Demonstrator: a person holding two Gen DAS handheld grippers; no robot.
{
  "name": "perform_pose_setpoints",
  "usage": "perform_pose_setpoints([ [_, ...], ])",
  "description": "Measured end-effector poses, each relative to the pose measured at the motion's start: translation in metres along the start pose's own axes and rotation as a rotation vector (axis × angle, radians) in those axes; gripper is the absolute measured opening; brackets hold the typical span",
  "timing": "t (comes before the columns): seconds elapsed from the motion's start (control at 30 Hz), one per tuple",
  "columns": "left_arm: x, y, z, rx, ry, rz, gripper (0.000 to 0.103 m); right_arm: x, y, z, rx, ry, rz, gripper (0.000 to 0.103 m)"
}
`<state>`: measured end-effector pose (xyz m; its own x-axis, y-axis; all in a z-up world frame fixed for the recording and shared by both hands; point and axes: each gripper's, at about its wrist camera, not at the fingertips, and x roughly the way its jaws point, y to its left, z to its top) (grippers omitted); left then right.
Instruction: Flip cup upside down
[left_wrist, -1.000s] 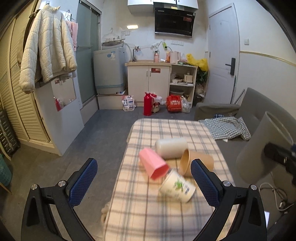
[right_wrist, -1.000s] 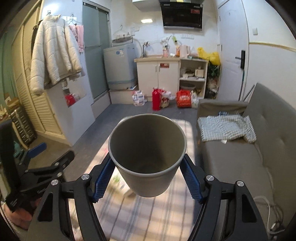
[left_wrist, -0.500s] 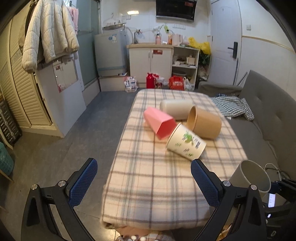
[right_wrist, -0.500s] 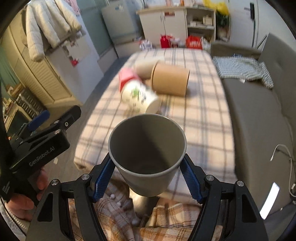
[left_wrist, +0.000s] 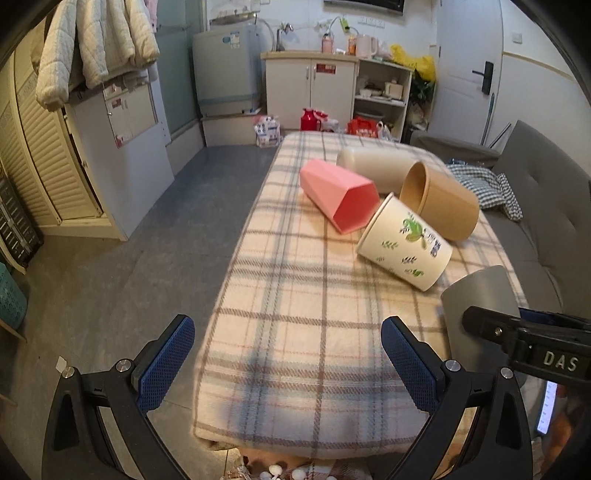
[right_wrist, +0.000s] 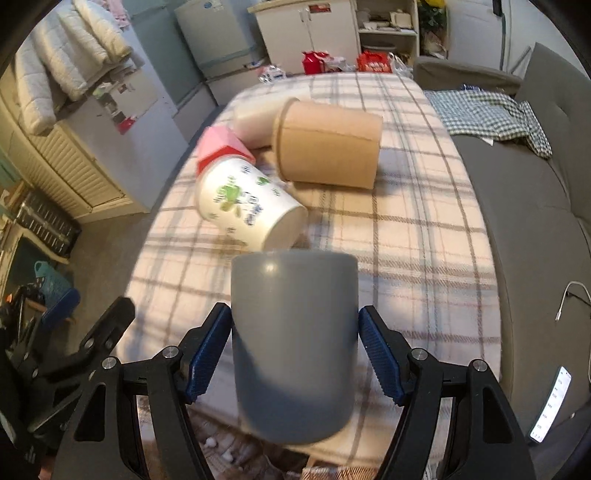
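Note:
My right gripper is shut on a grey cup, held with its closed base up and its mouth down, near the front edge of the plaid-covered table. The grey cup also shows at the right of the left wrist view, with the right gripper's black body across it. My left gripper is open and empty, low over the table's front left part. I cannot tell whether the cup's rim touches the cloth.
Several cups lie on their sides mid-table: a white leaf-print cup, a pink cup, a brown paper cup and a cream cup. A grey sofa runs along the right, with a phone on it.
The right gripper has turned the grey cup over, from mouth facing the camera to base up, and brought it down near the table's front edge. The left gripper moved slightly closer to the table.

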<state>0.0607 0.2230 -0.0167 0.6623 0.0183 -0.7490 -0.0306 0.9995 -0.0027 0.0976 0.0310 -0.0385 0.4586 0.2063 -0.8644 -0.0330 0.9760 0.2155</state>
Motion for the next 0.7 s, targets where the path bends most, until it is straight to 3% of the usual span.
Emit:
perform_pose_setpoints([
  [0.3, 0.011, -0.014, 0.001, 0.021, 0.036, -0.002, 0.103, 0.003, -0.009, 0.000, 0.005, -0.043, 0.065, 0.072],
  [0.37, 0.007, -0.020, 0.000, 0.032, 0.036, -0.002, 0.103, -0.007, -0.014, -0.002, 0.017, -0.084, 0.077, 0.082],
  [0.43, 0.003, -0.025, 0.000, 0.034, 0.039, -0.004, 0.103, -0.022, -0.020, -0.004, 0.020, -0.139, 0.072, 0.085],
  [0.7, -0.036, -0.062, -0.004, 0.033, -0.018, -0.102, 0.103, -0.075, -0.045, -0.015, -0.005, -0.319, -0.075, 0.085],
])
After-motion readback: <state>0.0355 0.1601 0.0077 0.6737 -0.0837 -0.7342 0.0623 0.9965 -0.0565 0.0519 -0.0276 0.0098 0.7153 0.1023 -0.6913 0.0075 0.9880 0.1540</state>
